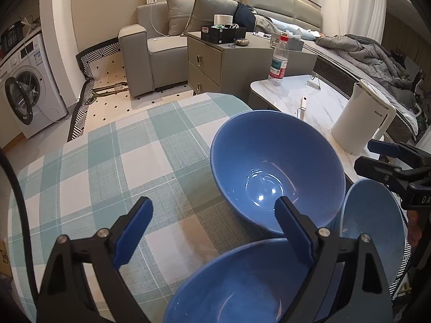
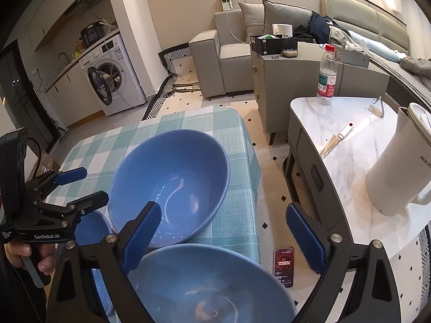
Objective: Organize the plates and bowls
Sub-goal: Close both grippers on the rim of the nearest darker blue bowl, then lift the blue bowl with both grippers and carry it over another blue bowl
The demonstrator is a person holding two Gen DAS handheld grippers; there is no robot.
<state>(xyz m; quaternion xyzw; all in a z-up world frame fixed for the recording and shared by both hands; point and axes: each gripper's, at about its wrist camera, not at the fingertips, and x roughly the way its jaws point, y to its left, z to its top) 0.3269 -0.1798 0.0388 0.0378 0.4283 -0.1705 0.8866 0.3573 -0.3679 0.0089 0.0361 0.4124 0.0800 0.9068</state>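
Note:
Three blue bowls sit on the checked tablecloth [image 1: 107,161]. The far bowl [image 1: 277,167] also shows in the right wrist view [image 2: 172,183]. A near bowl [image 1: 237,282] lies under my left gripper [image 1: 215,228], which is open and empty above it. A third bowl [image 1: 371,228] stands at the right and shows in the right wrist view [image 2: 210,285], below my open, empty right gripper [image 2: 226,237]. The left gripper appears in the right wrist view [image 2: 78,185]; the right gripper appears in the left wrist view [image 1: 374,156].
A marble side table [image 2: 350,140] at the right holds a white kettle [image 2: 398,172], a water bottle [image 2: 326,75] and a small knife [image 2: 336,140]. A phone [image 2: 283,267] lies on the floor between the tables. A cabinet, sofa and washing machine stand behind.

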